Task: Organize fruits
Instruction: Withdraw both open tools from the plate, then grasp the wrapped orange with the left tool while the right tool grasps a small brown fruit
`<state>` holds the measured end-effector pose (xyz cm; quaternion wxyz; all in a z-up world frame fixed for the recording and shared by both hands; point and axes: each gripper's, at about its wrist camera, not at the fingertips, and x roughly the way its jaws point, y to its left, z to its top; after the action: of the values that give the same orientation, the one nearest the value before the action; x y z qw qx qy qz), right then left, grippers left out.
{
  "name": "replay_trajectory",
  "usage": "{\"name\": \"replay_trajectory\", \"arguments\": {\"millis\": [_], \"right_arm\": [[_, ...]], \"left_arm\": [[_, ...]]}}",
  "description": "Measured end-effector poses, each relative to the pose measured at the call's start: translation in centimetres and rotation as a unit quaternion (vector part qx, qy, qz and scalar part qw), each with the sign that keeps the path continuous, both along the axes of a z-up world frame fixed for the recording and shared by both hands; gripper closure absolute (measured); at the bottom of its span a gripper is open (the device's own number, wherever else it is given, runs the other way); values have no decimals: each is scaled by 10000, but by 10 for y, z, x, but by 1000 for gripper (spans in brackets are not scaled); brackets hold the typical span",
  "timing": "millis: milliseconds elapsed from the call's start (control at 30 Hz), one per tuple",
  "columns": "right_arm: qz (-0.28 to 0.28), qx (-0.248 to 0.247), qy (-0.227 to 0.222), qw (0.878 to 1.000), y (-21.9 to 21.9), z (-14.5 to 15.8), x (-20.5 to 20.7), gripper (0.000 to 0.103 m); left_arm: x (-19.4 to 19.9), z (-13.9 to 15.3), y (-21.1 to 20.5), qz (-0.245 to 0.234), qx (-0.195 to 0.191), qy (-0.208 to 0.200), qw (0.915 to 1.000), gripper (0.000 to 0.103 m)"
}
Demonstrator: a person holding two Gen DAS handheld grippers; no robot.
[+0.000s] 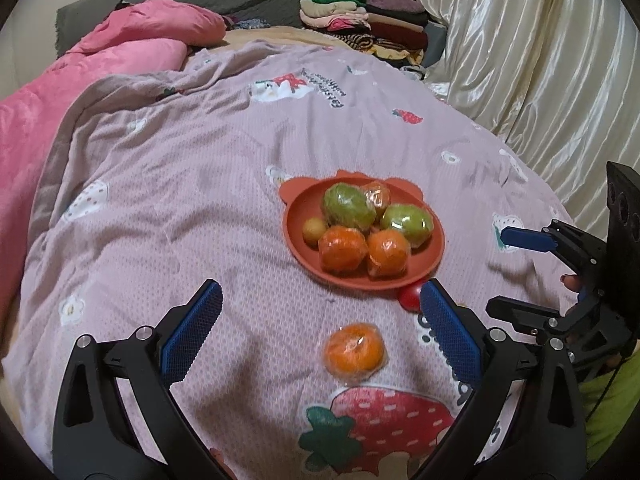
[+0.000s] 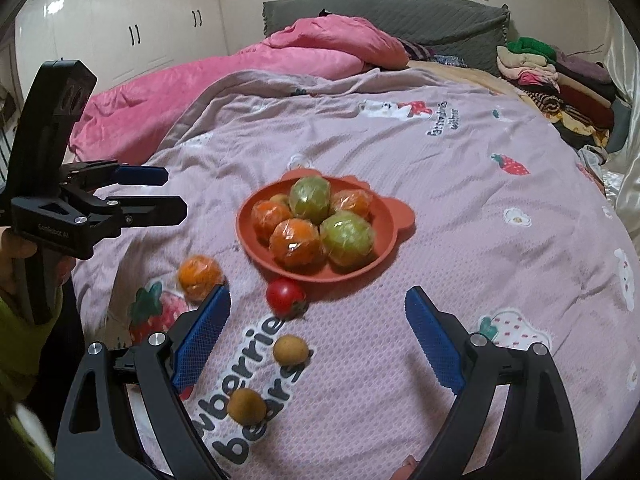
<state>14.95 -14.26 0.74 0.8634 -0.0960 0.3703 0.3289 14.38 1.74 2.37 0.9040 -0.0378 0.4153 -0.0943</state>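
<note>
An orange-red plate (image 1: 434,258) (image 2: 390,240) on the bed holds several wrapped oranges and two wrapped green fruits. One wrapped orange (image 1: 354,350) (image 2: 200,276) lies loose on the quilt, between and just beyond the fingers of my open left gripper (image 1: 320,306). A red tomato (image 2: 285,296) (image 1: 410,296) sits at the plate's near edge. Two small brown fruits (image 2: 291,349) (image 2: 246,406) lie nearer, between the fingers of my open right gripper (image 2: 318,306), which touch nothing. Each gripper shows in the other's view, the right gripper (image 1: 496,270) and the left gripper (image 2: 176,194).
A mauve quilt (image 1: 180,200) with strawberry prints covers the bed. A pink duvet (image 2: 248,68) is bunched at the far left, folded clothes (image 1: 368,24) are stacked at the head, and a cream curtain (image 1: 540,60) hangs on the right.
</note>
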Motion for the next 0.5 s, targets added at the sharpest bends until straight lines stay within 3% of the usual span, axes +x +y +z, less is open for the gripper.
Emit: {"name": "replay_trajectory", "arguments": {"millis": [500], "right_arm": [[173, -208, 180, 9995, 4, -15, -19, 15]], "left_arm": [[-16, -26, -15, -182, 173, 288, 9993, 10]]}}
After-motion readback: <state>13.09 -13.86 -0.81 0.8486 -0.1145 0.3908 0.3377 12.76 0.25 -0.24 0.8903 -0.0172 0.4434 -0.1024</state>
